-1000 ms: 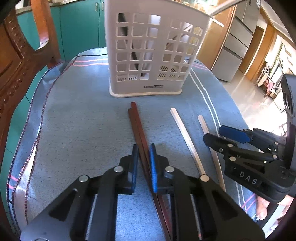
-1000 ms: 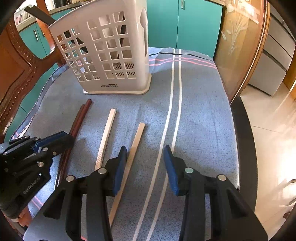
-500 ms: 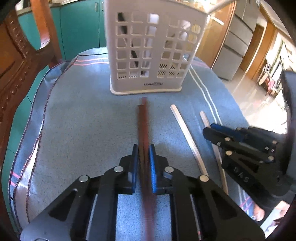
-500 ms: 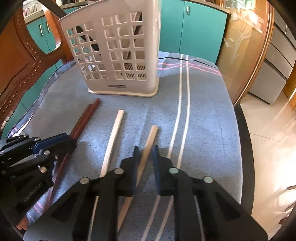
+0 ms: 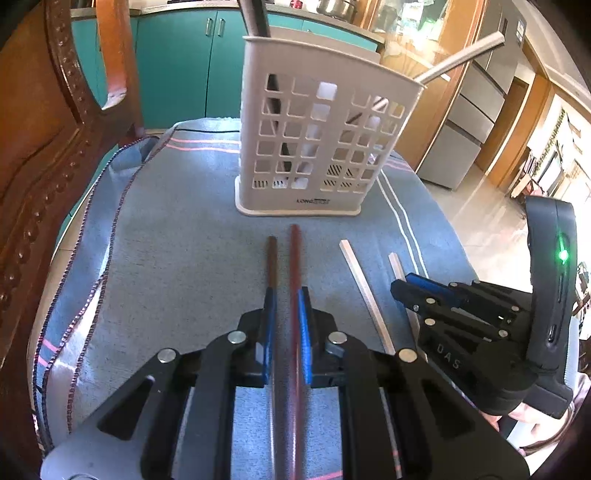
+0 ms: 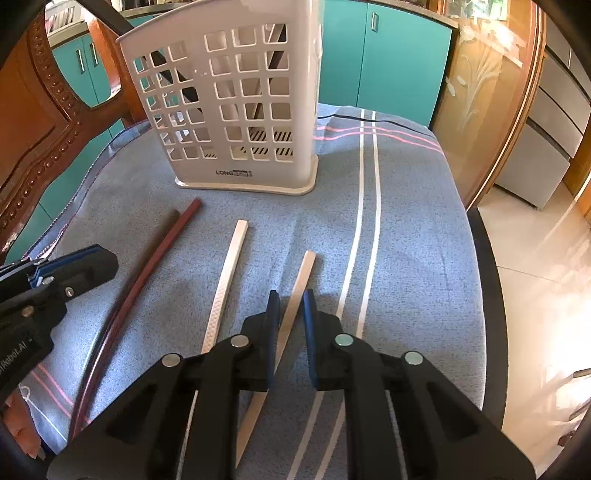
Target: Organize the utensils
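A home kitchen and dining area: teal cabinets [image 5: 177, 66] under a countertop at twelve o'clock, a steel pot [image 5: 334, 8] on it, a grey refrigerator [image 5: 469, 122] at two o'clock, a carved wooden chair [image 5: 40, 122] at nine o'clock, a blue cloth [image 5: 177, 258] over the surface.

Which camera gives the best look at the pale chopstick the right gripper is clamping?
The right wrist view: the pale flat chopstick runs between the right gripper, tip clear. The left wrist view shows only its far end beyond that gripper.

chopsticks [image 6: 225, 284] before holder [image 6: 236, 110]
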Tool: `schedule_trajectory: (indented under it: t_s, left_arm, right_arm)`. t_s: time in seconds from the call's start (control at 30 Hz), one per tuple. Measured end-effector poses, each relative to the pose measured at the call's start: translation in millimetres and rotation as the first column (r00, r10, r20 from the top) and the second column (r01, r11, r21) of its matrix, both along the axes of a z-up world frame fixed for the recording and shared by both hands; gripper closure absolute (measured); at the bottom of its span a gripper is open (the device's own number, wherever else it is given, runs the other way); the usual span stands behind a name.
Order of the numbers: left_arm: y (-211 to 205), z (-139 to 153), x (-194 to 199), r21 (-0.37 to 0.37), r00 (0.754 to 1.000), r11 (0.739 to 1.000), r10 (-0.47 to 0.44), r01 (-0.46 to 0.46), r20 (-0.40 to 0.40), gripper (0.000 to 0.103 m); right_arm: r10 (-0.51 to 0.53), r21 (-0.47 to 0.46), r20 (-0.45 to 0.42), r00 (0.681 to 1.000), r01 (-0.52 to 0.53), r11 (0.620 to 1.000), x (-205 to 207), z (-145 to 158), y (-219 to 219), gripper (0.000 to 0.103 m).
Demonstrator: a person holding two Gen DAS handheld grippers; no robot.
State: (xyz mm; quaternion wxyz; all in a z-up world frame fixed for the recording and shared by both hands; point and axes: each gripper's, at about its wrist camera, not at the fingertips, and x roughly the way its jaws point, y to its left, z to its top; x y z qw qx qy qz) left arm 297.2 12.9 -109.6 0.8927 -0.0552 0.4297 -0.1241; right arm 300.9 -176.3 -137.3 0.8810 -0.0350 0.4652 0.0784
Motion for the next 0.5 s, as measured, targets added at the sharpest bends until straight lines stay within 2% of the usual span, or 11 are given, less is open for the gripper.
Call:
schedule_trajectory:
  t_s: [0.2,0.33,0.5]
  left_arm:
    - [-2,-10,4,0.035,0.999,0.999,0.009,-0.008,-0.046,0.09]
    - [-3,-19,4,0.062,0.996,0.998,0.015,-0.01,-0.084,0.082]
    - [-6,-25,0,0.085,0.995,0.996,0.01,-0.002,-0.096,0.08]
  right_arm:
    - [-0.003,0.003,0.001,1.0,0.003,1.0,0,0,-1,0.088]
    - [-0.005,0.007,0.0,1.0,0.005,1.0,0,0,-1,0.088]
    - [-0.011,0.014,-0.002,1.0,0.011,1.0,1,0,-3,0.087]
